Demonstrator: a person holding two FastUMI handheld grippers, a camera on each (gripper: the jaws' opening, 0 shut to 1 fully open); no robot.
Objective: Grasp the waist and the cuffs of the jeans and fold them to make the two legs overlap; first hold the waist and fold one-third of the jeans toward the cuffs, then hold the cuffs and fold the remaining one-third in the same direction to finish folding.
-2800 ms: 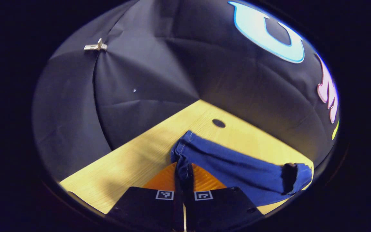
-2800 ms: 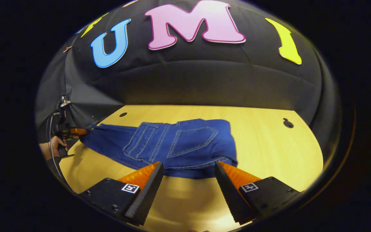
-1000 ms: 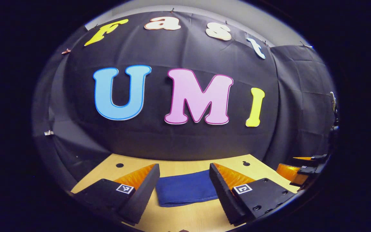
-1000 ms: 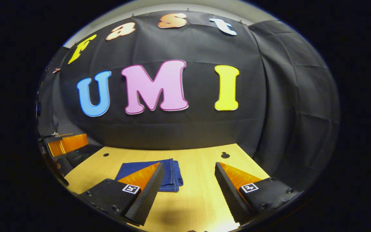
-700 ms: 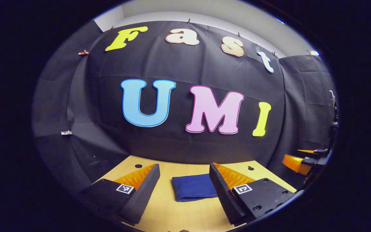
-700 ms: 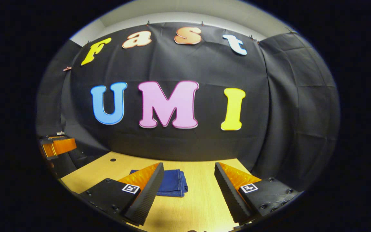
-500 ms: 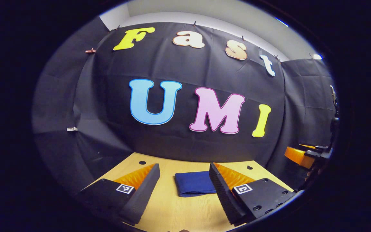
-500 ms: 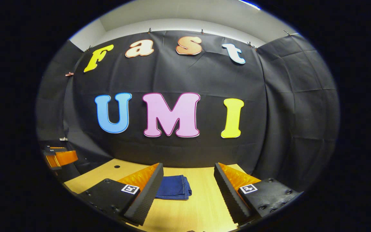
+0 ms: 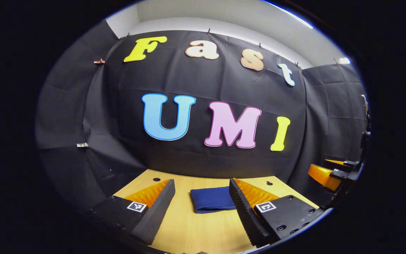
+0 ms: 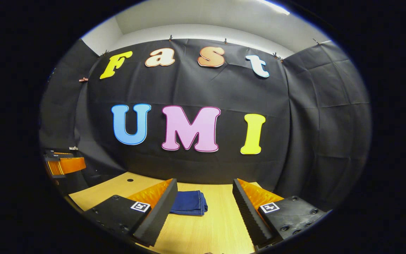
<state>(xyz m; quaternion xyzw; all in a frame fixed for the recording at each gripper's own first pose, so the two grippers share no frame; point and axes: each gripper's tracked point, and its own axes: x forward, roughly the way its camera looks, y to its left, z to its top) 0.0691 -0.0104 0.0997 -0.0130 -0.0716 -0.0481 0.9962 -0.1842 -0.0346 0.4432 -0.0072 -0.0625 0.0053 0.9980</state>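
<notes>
Jeans (image 9: 211,199) lay folded in a flat packet on the table (image 9: 203,233), at 12 o'clock just beyond the left gripper (image 9: 201,208) and 11 o'clock of the right gripper (image 10: 203,206), both wide open and empty; folding looked complete, so nothing remained but to withdraw.

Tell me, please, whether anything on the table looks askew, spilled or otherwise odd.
Nothing stands out. The jeans lie folded in a flat, compact stack on the table, edges roughly even. The left gripper and right gripper are open, clear of the cloth.
</notes>
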